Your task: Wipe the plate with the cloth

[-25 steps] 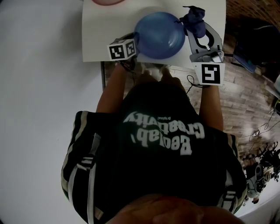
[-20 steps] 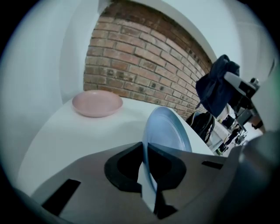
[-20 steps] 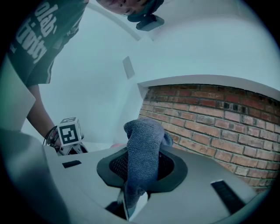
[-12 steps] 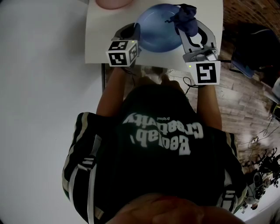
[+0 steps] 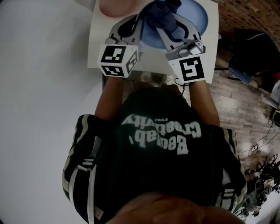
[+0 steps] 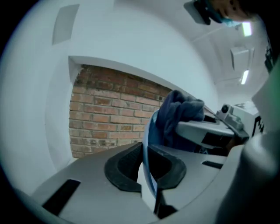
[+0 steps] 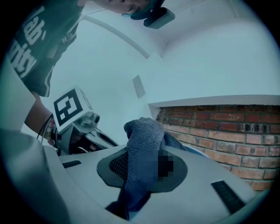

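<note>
My left gripper (image 6: 146, 165) was clamped shut on the rim of the blue plate (image 6: 148, 139). In the left gripper view I saw the plate only edge-on, a thin blue line standing between the dark pads, with its face turned out of sight. From the head view the plate was held in the air over the white surface (image 5: 99, 43). Its far part was cut off by the top of the frame, and the grippers covered much of its near side.

My right gripper (image 7: 142, 165) was closed on the dark blue cloth (image 7: 142, 133). The cloth was a bunched wad pinched between the pads, with a tail hanging out on the near side. It filled the gap, so I could not see the pad faces behind it. The wad sat right at the plate's right face, but I could not tell whether it pressed on it. In the right gripper view the cloth hid nearly all of the plate and left only a sliver of blue to its right.

A pink rounded thing (image 5: 114, 5) lay at the far left of the surface. It was cut off by the frame, and I could not make out what it was. Beyond the grippers stood a brick wall (image 6: 109, 113).
</note>
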The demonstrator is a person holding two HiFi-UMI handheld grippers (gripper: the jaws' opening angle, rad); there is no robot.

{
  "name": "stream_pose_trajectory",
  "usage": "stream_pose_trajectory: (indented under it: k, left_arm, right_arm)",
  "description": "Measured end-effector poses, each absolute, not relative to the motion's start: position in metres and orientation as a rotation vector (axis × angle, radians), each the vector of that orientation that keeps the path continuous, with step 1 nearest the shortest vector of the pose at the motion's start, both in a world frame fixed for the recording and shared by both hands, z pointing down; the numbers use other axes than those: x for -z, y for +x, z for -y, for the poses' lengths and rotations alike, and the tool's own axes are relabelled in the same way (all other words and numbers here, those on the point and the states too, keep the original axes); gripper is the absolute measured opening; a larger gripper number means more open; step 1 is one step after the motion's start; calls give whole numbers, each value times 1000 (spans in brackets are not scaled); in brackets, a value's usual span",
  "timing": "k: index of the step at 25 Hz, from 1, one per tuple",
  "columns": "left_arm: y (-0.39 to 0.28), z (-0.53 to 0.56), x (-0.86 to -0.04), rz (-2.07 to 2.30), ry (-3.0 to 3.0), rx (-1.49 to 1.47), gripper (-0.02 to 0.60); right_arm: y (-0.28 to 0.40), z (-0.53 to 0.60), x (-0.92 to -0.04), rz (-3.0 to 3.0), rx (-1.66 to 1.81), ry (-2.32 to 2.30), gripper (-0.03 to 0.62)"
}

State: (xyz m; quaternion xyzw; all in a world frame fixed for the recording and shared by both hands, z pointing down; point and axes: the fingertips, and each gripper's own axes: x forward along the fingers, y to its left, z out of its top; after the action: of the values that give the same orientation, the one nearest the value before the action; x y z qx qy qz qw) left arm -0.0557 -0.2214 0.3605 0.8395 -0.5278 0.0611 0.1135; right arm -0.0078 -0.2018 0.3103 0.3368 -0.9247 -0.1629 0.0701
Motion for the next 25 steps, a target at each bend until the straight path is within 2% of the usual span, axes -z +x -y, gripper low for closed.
stream_pose_trajectory:
  k: [4, 7, 16, 25]
  left_arm:
    - [-7, 225, -333, 1482, 2551, -127, 12]
    - [-1, 229, -324, 1475, 2567, -104, 12]
    - [-14, 215, -301, 1512, 2623, -104, 12]
    - [-57, 194, -285, 1559, 2671, -75, 12]
  right_arm:
    - [10, 217, -297, 2826, 504, 1007, 71]
    - [15, 223, -291, 2823, 531, 1009, 72]
    - [19, 219, -261, 2777, 629, 1108, 75]
    - [24, 216, -243, 2688, 694, 1244, 75]
